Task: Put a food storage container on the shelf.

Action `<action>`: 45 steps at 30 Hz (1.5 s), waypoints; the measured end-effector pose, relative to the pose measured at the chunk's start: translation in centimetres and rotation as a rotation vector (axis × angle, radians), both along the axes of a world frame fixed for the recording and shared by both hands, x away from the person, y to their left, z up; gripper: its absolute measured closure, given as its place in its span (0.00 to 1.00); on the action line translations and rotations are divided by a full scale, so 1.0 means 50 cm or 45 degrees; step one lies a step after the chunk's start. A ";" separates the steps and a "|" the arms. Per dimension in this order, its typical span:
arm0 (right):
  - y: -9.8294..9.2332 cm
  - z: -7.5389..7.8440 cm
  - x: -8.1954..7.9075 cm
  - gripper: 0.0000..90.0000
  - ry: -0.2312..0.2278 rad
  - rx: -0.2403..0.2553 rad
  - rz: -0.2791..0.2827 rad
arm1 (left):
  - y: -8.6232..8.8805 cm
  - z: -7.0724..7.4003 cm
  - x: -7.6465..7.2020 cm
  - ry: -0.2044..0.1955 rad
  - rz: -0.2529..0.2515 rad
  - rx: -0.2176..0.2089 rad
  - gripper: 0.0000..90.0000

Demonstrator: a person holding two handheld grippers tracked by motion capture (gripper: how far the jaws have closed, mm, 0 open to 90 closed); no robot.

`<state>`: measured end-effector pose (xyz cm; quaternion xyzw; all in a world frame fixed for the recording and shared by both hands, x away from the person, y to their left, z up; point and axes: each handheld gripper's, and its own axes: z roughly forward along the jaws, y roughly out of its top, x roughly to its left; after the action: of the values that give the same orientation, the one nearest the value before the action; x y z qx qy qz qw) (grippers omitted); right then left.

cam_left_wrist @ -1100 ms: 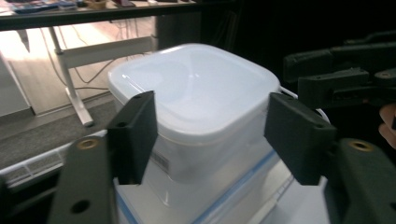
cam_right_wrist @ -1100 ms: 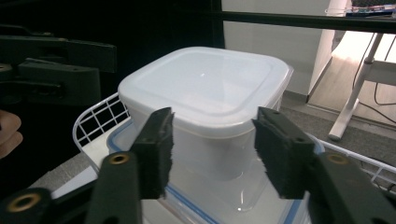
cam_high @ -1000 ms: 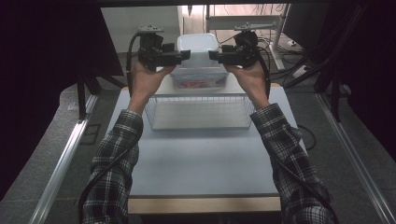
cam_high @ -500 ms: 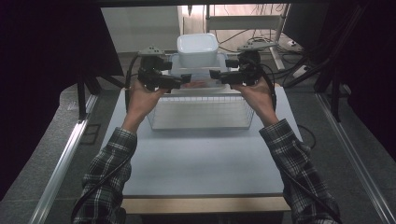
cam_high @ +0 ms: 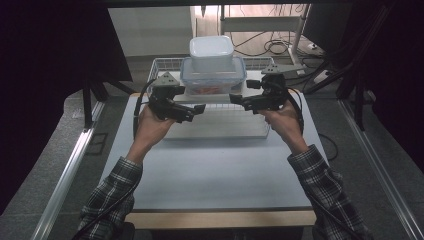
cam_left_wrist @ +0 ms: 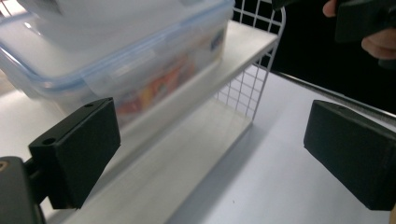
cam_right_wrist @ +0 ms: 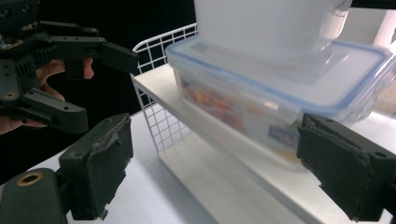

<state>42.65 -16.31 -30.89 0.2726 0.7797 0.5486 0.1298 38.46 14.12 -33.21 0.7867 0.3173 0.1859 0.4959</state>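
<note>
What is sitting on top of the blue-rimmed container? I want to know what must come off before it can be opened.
A white lidded tub sits on the blue-rimmed container lid, covering its middle. Its contents are hidden by opaque walls. Orange-red items show blurrily inside the lower container.

Open claw (cam_left_wrist: 210, 149) beside lidded container (cam_left_wrist: 116, 56)
</note>
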 end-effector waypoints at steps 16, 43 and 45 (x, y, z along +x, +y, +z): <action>-0.013 -0.076 -0.037 0.06 0.068 -0.034 0.039 | 0.012 -0.076 -0.053 0.007 -0.023 0.013 0.00; -0.019 -0.151 -0.074 0.02 0.057 -0.123 0.036 | 0.018 -0.164 -0.093 0.048 -0.001 0.009 0.01; -0.023 -0.160 -0.075 0.02 0.059 -0.126 0.031 | 0.019 -0.173 -0.091 0.065 0.003 0.018 0.01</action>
<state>38.92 -17.44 -38.88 0.2688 0.8119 0.5046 0.1183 33.90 15.05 -41.88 0.7942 0.3297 0.1685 0.4819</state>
